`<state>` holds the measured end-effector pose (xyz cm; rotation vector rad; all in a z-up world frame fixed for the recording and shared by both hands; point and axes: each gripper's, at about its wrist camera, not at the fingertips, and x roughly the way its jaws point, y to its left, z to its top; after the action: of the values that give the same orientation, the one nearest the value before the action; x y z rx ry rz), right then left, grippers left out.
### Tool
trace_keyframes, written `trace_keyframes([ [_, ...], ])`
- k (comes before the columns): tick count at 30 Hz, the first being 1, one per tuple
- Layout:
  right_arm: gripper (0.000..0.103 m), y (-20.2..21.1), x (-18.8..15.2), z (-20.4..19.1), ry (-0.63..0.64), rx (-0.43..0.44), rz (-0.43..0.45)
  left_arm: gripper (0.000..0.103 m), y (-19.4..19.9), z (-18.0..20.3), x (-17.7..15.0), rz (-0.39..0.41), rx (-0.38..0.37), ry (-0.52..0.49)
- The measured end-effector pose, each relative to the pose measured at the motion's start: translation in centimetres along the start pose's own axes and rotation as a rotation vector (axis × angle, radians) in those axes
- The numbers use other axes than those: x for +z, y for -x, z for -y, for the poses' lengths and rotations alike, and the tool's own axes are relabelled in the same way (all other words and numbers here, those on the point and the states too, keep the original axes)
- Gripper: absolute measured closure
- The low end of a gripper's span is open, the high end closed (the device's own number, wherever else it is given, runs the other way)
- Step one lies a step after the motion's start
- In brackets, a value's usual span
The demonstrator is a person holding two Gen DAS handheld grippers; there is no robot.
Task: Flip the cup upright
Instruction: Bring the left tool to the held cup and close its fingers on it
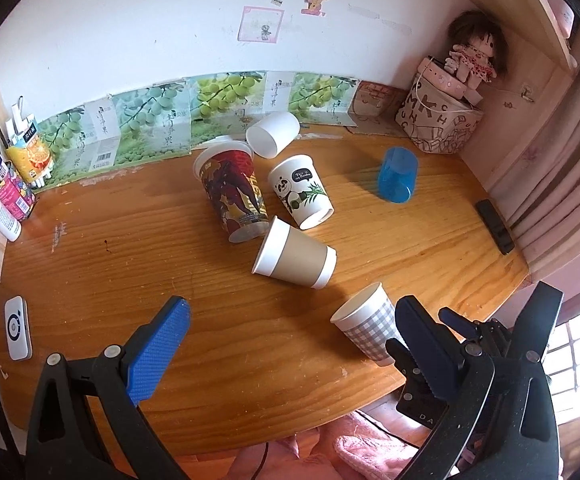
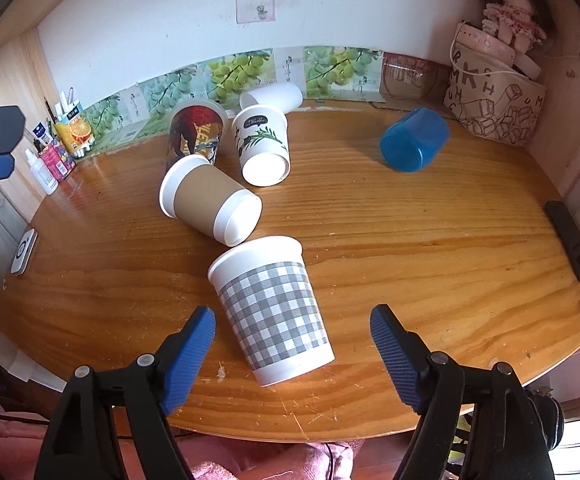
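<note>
Several cups lie tipped on the wooden table (image 2: pixel 430 248). A grey checked paper cup (image 2: pixel 275 312) lies on its side, mouth away from me, between the open fingers of my right gripper (image 2: pixel 292 340) without touching them. It also shows in the left wrist view (image 1: pixel 364 326) beside the right gripper's fingers (image 1: pixel 418 336). Behind it lie a brown-sleeved cup (image 2: pixel 209 200), a panda cup (image 2: pixel 263 146), a red printed cup (image 2: pixel 195 134), a plain white cup (image 2: pixel 271 98) and a blue plastic cup (image 2: pixel 414 144). My left gripper (image 1: pixel 290 332) is open and empty above the near table edge.
A patterned bag with a doll (image 2: pixel 498 92) stands at the back right corner. Bottles and cartons (image 1: pixel 13 184) crowd the back left. A white device (image 1: pixel 17 328) lies at the left edge, a black remote (image 2: pixel 570 236) at the right. Pink cloth (image 2: pixel 257 460) lies below the front edge.
</note>
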<state>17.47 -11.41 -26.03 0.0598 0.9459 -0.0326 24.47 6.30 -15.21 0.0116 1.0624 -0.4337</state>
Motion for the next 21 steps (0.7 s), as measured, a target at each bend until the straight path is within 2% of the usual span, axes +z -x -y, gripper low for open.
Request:
trace_keyframes([
  [5,0.022,0.9,-0.4,1.3,-0.023,-0.004,0.008,0.001,-1.3,0.7,0.1,-0.057,-0.023,0.041],
  [11,0.022,1.8,-0.9,2.9,-0.016,-0.012,-0.006,0.001,-3.1,1.1,-0.6,-0.138,-0.047,0.145],
  [16,0.022,2.5,-1.3,4.2,0.019,-0.016,-0.012,0.001,-4.6,0.0,-1.4,-0.206,-0.044,0.286],
  [21,0.022,3.0,-1.4,5.3,0.047,-0.008,-0.014,0.001,-5.9,-1.1,-2.7,-0.27,-0.076,0.433],
])
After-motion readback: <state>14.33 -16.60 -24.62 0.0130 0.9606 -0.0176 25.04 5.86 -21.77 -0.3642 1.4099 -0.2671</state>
